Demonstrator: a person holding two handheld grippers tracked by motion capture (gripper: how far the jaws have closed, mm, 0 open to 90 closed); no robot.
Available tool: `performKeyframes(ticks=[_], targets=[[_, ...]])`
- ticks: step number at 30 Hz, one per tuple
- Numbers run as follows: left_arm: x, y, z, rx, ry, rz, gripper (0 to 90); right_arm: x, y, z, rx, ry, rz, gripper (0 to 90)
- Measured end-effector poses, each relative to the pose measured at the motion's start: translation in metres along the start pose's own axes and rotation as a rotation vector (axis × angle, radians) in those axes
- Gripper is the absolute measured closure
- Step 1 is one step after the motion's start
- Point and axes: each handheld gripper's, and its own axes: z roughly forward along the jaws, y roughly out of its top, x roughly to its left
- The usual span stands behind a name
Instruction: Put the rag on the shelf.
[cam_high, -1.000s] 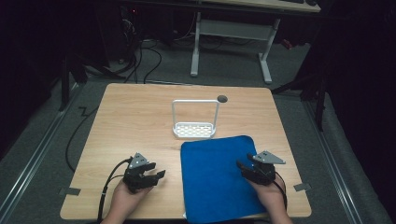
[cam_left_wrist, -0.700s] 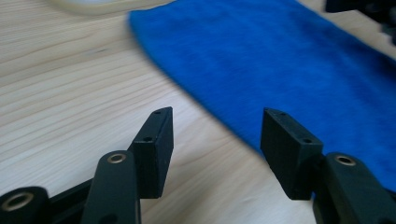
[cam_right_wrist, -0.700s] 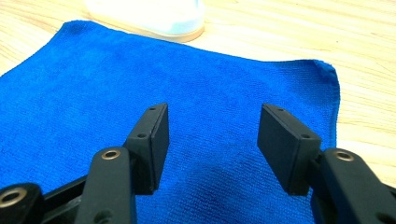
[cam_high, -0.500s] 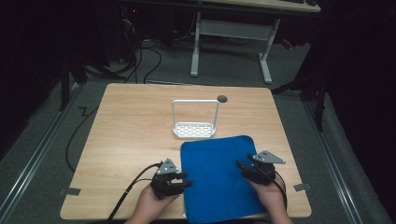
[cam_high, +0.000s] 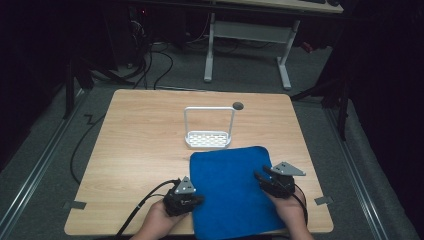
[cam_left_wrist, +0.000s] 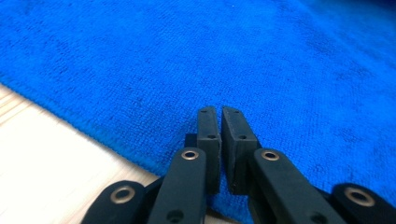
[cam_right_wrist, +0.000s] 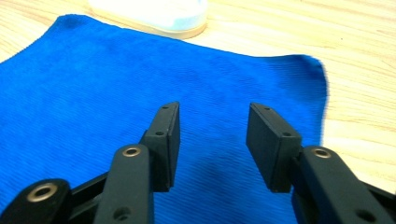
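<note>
Terry cloth is what we are handling: a blue towel (cam_high: 231, 192) lying flat on the near right part of the wooden table (cam_high: 140, 150), just in front of the white rack (cam_high: 209, 131). On the left, our left gripper (cam_high: 195, 200) sits at the towel's left edge with its jaws just pinched nearly together; in the left gripper view (cam_left_wrist: 219, 140) they rest low on the hem, though whether any fabric is caught between them we cannot tell. On the right, our right gripper (cam_high: 260, 177) hovers over the right edge, jaws partly closing but still parted with nothing gripped (cam_right_wrist: 212, 140). We judge the towel soft, light and limp, so it should sag and fold; edges or corners suit a pinch best.
</note>
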Motion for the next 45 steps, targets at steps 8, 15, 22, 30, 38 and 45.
performKeyframes(ticks=[8,15,22,30,38,45], targets=[[0.019,-0.023,-0.04,0.064,0.036,-0.051,82.0,0.001,0.001,0.003,0.008,0.018,-0.005,59.4],[0.034,-0.009,-0.039,-0.091,0.106,-0.098,67.2,0.011,0.004,0.016,0.039,0.039,-0.048,74.6],[0.046,-0.007,-0.018,-0.052,0.197,-0.098,65.5,0.008,0.006,0.043,0.143,0.028,-0.053,84.6],[0.036,-0.023,-0.035,-0.029,0.166,-0.087,66.1,0.02,0.0,0.033,0.141,0.065,-0.087,83.0],[0.028,-0.032,-0.048,0.012,0.183,-0.075,65.8,0.033,-0.008,0.018,0.145,0.154,-0.082,77.3],[0.052,-0.021,-0.055,-0.13,0.266,-0.14,54.2,0.019,-0.005,0.015,0.079,0.13,-0.044,70.4]])
